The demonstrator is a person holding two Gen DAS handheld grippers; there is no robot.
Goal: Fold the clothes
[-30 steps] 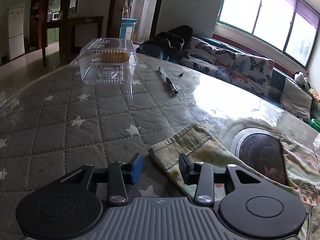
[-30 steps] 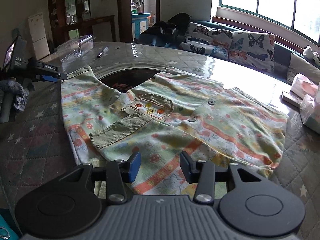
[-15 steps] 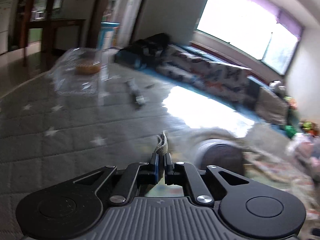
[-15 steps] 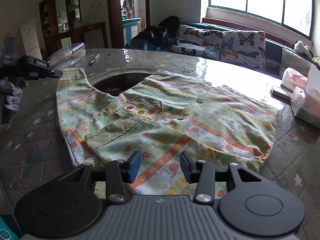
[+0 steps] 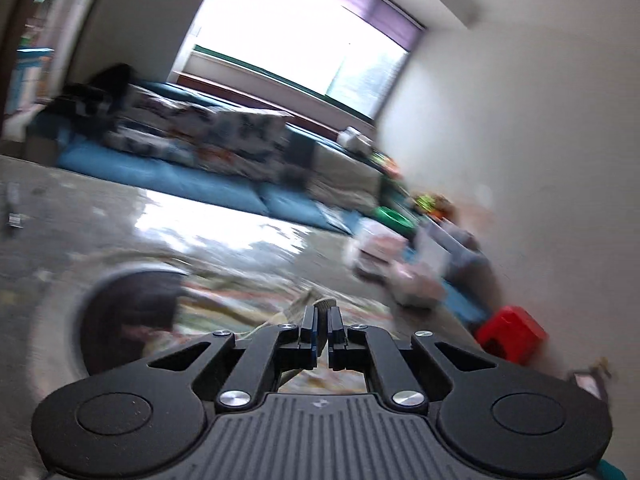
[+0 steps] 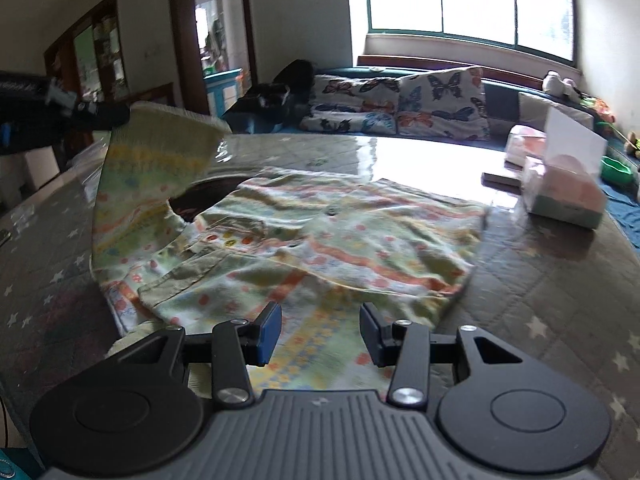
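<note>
A small patterned shirt (image 6: pixel 320 240) with green, yellow and orange stripes lies spread on the quilted table. My left gripper (image 5: pixel 322 326) is shut on the ribbed cuff (image 5: pixel 325 303) of one sleeve. In the right wrist view that sleeve (image 6: pixel 152 160) is lifted off the table at the left, held up by the left gripper (image 6: pixel 100 114). My right gripper (image 6: pixel 320 330) is open, low over the shirt's near hem, with nothing between its fingers.
A round dark opening (image 6: pixel 208 194) in the table shows under the shirt. A tissue box (image 6: pixel 560 196) and a dark flat object (image 6: pixel 500 179) sit at the table's right. A butterfly-print sofa (image 6: pixel 400 108) runs behind. A red box (image 5: pixel 510 334) lies low right.
My left gripper shut on the sleeve cuff, then lifted it and swung right, raising the sleeve off the table. My right gripper stayed open and crept slightly forward over the hem.
</note>
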